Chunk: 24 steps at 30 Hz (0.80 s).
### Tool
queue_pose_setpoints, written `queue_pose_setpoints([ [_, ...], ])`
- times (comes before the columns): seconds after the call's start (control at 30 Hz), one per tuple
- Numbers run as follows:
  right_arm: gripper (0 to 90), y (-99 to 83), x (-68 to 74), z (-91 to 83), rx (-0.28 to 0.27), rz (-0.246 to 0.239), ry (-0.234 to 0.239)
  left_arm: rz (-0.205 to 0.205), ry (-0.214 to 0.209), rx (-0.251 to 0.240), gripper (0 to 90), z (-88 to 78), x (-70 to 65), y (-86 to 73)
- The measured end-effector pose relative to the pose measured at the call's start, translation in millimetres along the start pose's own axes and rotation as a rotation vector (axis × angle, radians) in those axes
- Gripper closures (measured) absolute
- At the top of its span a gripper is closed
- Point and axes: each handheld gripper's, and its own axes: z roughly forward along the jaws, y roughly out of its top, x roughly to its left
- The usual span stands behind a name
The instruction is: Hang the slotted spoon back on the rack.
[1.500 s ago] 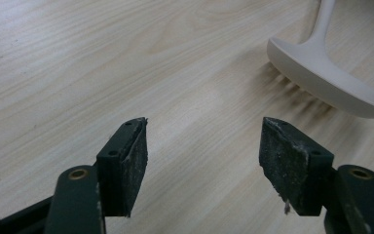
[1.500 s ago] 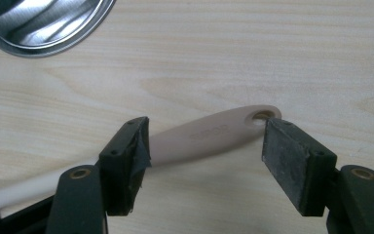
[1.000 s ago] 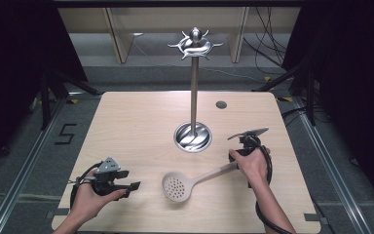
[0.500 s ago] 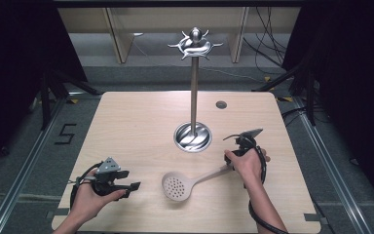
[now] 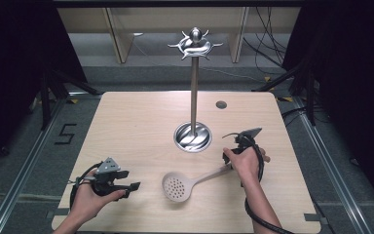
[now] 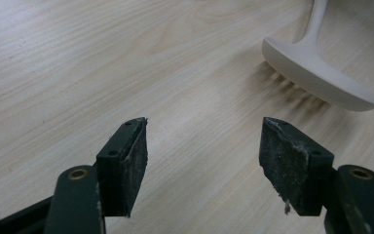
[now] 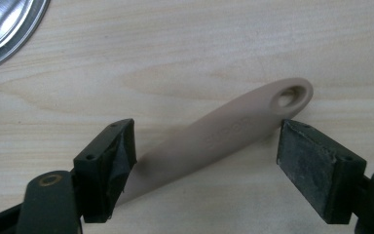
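I am looking down on a pale wood-grain table (image 5: 126, 126) with rounded corners, standing on grey carpeted floor (image 5: 24, 146) that bears a black numeral 5 (image 5: 65, 133); dark curtains close both sides of the room, light wooden shelving legs (image 5: 117, 34) stand at the back, and black cables (image 5: 268, 44) trail across the floor there; a small dark round hole (image 5: 221, 104) sits in the tabletop near its far edge.

Against the frame a second ago, my right hand (image 5: 246, 163) has drawn in toward the near edge and a little toward the middle, its gripper now lower over the spoon's handle; the spoon, the stand and my left hand (image 5: 90, 200) lie as they did.

The polished steel utensil stand (image 5: 193, 87) rises as a slim pole from a shiny dished round base, crowned with a ring of curved hooks; the beige matte plastic slotted spoon (image 5: 177, 187) lies flat on the near part of the table, its perforated round bowl toward my left, its handle running up toward my right hand; in the right gripper view the handle end has an oval hanging hole.

My right gripper (image 7: 207, 170) is spread wide, its worn black rubber pads either side of the handle and not touching it; my left gripper (image 6: 202, 161) is also spread wide over bare wood, with the spoon's bowl just beyond it.
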Motion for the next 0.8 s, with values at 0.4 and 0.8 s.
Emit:
queue_pose_setpoints([
  [0.4, 21.4, -0.7, -3.4, 2.9, 0.015, -0.002, 0.011, -0.005, -0.002, -0.007, 34.4, -0.3, -0.4, 0.1],
  [0.8, 19.8, 2.2, 1.4, 10.1, 0.047, 0.052, -0.003, 0.002, -0.001, 0.001, 34.5, -0.3, 0.0, -0.2],
])
